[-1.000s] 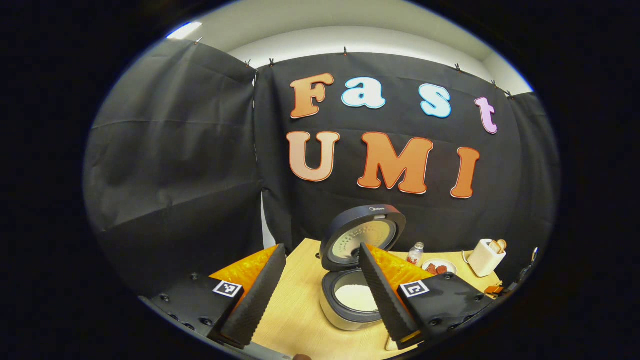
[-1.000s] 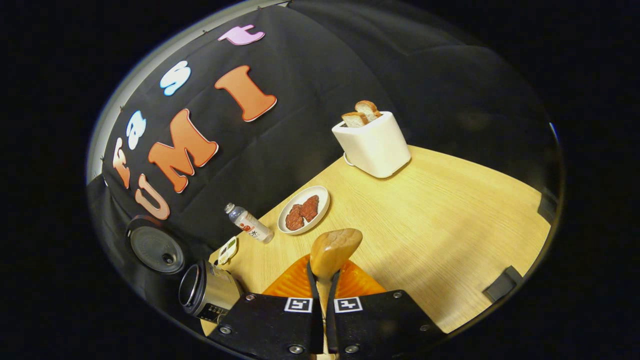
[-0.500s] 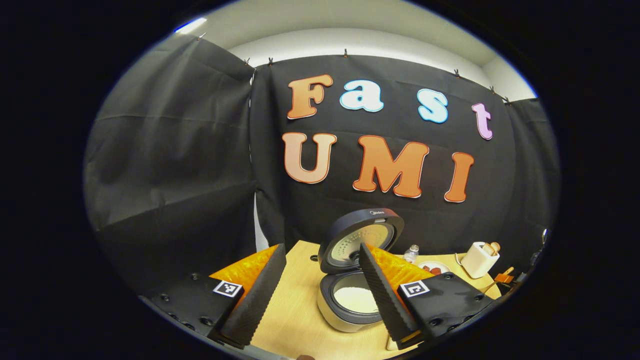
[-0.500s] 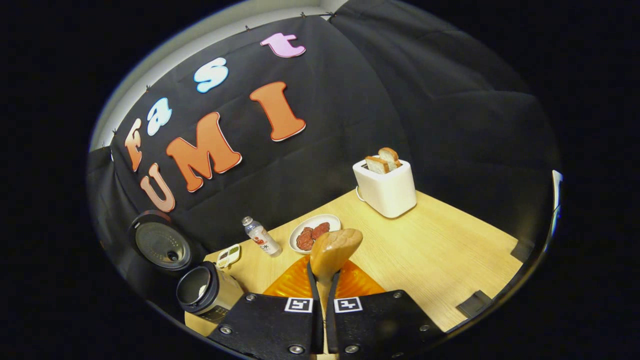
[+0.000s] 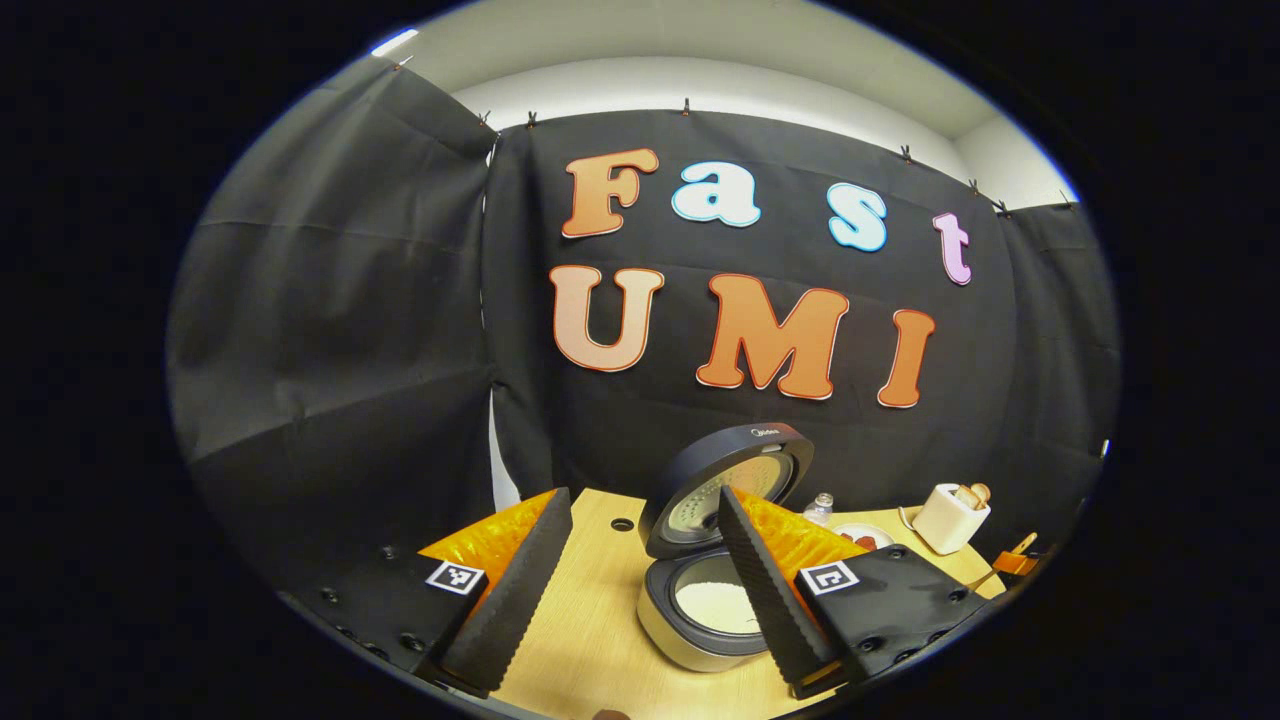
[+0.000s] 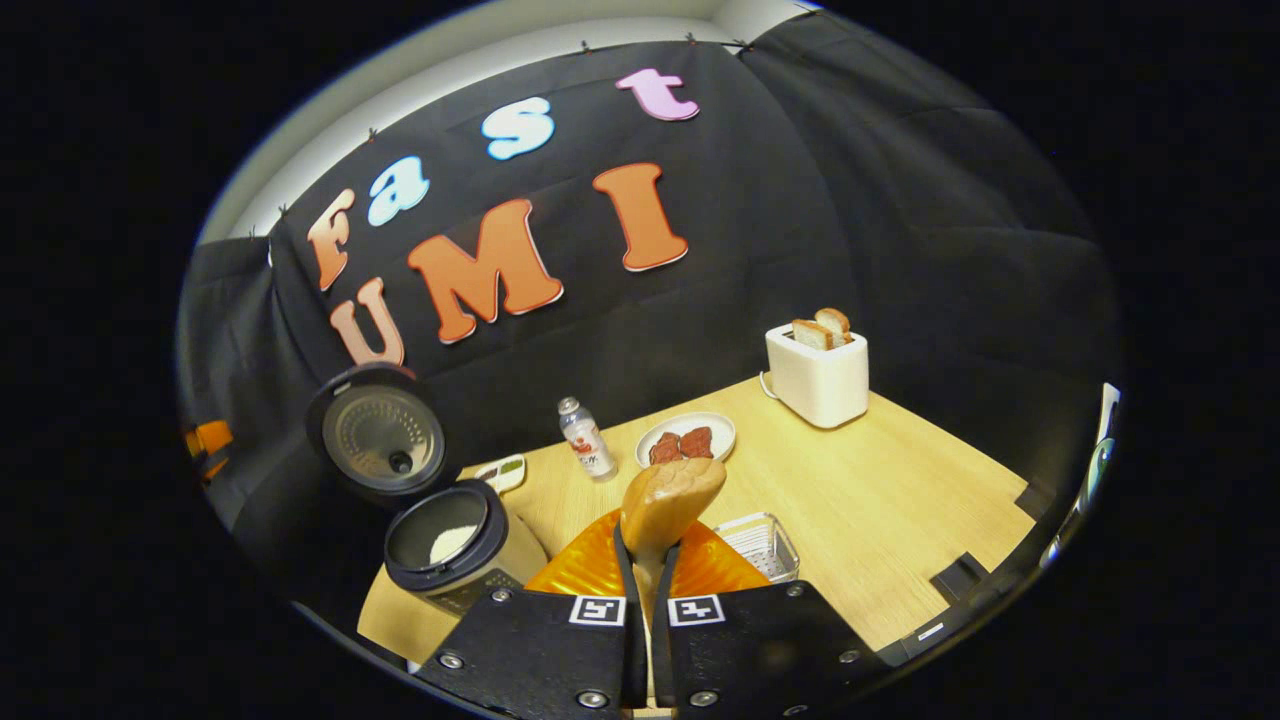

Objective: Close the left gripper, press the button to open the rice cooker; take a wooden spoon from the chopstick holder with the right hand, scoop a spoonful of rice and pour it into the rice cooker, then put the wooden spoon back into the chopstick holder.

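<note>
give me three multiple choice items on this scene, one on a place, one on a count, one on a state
1. Where does the bottle stand?
A. between the rice cooker and the plate
B. on top of the toaster
C. inside the wire basket

2. How many bread slices stick out of the toaster?
A. none
B. two
C. four

3. What state is the rice cooker's lid in?
A. shut
B. lying flat on the table
C. raised open

Key: 1 A, it stands on the table between the two. 2 B, two slices show side by side. 3 C, the lid stands up and white rice shows in the pot.
</note>
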`<state>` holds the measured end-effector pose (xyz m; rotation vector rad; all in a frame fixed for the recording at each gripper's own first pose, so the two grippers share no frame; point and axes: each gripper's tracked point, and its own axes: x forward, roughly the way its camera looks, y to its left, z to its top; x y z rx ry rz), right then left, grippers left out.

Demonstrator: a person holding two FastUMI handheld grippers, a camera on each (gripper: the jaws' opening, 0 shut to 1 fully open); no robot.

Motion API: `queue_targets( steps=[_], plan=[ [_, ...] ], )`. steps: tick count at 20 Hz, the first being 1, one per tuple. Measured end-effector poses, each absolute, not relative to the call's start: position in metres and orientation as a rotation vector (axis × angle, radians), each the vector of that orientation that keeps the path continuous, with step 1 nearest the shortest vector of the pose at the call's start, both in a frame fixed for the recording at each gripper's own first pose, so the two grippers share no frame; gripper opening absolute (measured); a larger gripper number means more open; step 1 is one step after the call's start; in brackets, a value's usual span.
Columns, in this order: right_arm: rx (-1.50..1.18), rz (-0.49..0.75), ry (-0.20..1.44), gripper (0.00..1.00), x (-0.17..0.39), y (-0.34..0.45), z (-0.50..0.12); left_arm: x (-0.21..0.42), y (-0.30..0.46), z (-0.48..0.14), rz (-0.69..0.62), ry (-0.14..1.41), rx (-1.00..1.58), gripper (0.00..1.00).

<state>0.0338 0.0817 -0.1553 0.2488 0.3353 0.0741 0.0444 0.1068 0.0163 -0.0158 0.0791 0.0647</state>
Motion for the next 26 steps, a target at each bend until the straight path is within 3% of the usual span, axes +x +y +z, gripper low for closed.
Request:
queue_targets(
  steps=[9, 13, 17, 22, 26],
  plan=[
    [-0.056, 0.012, 0.458, 0.01, 0.018, 0.105, -0.239, 0.055, 0.128, 0.003, 0.033, 0.103, 0.030, 0.98],
    [-0.042, 0.011, 0.497, 0.02, 0.011, 0.115, -0.254, 0.061, 0.140, 0.000, 0.033, 0.111, 0.042, 0.98],
    [0.094, 0.014, 0.507, 0.01, 0.010, 0.135, -0.262, 0.065, 0.147, -0.004, 0.033, 0.119, 0.038, 0.98],
    [0.384, 0.105, 0.537, 0.02, 0.010, 0.177, -0.268, 0.068, 0.153, -0.009, 0.038, 0.127, 0.025, 0.98],
    [0.701, 0.063, 0.550, 0.02, 0.020, 0.166, -0.287, 0.067, 0.149, -0.013, 0.031, 0.136, 0.027, 0.98]
  ],
)
